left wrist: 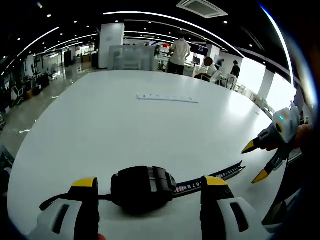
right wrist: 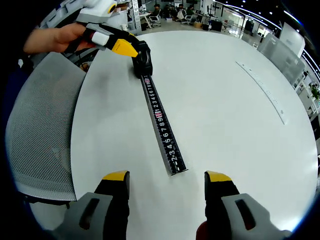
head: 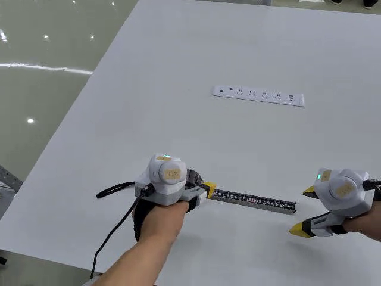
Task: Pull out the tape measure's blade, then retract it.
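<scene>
Starting on the left: a thin black cord (head: 110, 235) is trailing off the near edge of the white surface (head: 178, 89) by the person's left hand (head: 164, 217). That hand is holding the left gripper (left wrist: 150, 182), a white one with yellow-tipped fingers (left wrist: 84, 182). Its two fingers are sitting apart, one on each side of the single black tape measure case (left wrist: 142, 187). In the left gripper view there's a sliver of gap showing on both sides, so they're bracketing the case rather than squeezing it. The case is resting on the surface near the front edge.

Moving right, the black numbered blade (head: 253, 199) is lying flat on the surface, pulled out of the case and running straight toward the other gripper. Further back, well apart from all that, one long white power strip (head: 258, 95) is lying on the surface.

On the right, the right gripper (head: 303, 210) is hovering just past the blade's free end. Its fingers are spread wide with nothing between them. In the right gripper view the blade's tip is sitting just ahead of that gap, not touching either finger as far as I can tell.

So that's two grippers, one tape measure and one power strip.
</scene>
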